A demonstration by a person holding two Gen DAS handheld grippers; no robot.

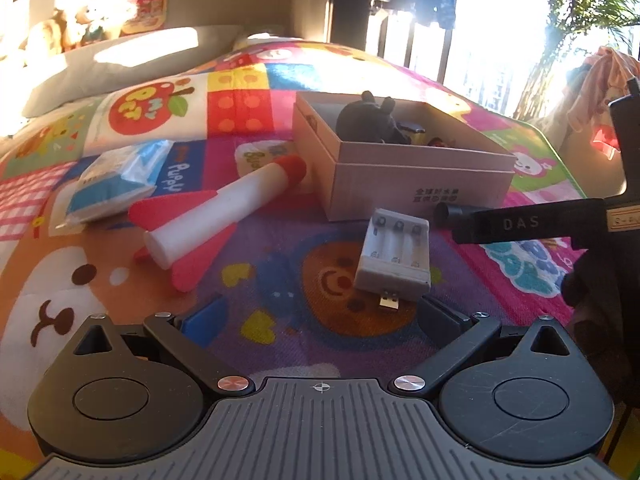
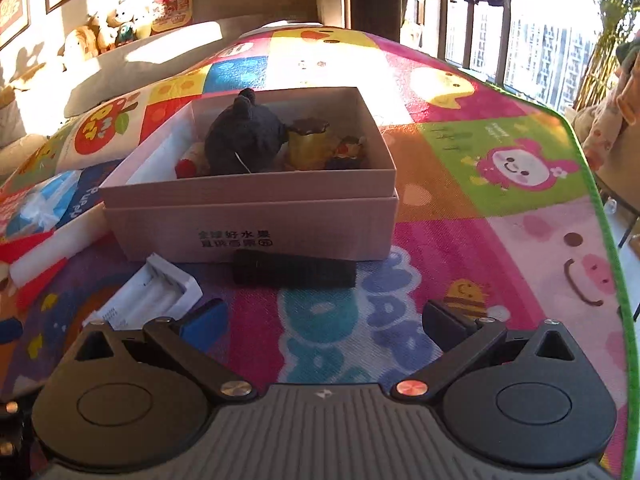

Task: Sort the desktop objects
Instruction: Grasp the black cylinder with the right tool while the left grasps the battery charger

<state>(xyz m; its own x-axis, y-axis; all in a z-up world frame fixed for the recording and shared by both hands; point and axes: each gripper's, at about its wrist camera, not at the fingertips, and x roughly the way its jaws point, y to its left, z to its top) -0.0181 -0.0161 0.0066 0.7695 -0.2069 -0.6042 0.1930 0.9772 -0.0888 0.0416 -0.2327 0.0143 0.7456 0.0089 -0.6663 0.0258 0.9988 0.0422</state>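
The cardboard box (image 2: pixel 248 216) stands open on the cartoon-print mat (image 2: pixel 500 240) that covers the table, and everything else sits around it. Inside the box a dark plush toy (image 2: pixel 246 142) fills the middle, with a yellow jar (image 2: pixel 308 148) to its right and a small figure (image 2: pixel 348 152) beyond that; a red-and-white thing to the left of the plush is too hidden to name.

Just in front of the box's near wall lies a black ribbed cylinder (image 2: pixel 294 269), its long axis running parallel to that wall. To the near left of the box lies a white battery charger (image 1: pixel 394 258), its slots facing up, its long axis running away from the box and its USB plug (image 1: pixel 390 302) pointing toward the left tool (image 1: pixel 320 320). Left of the box a white foam rocket (image 1: pixel 218 216) lies on its side, its red nose aimed at the box's left wall and its red fins away from it. Farther left of the box is a blue-and-white tissue pack (image 1: pixel 114 180).

Both tools are released and hold nothing: the left tool faces the charger, the right tool (image 2: pixel 326 318) faces the black cylinder
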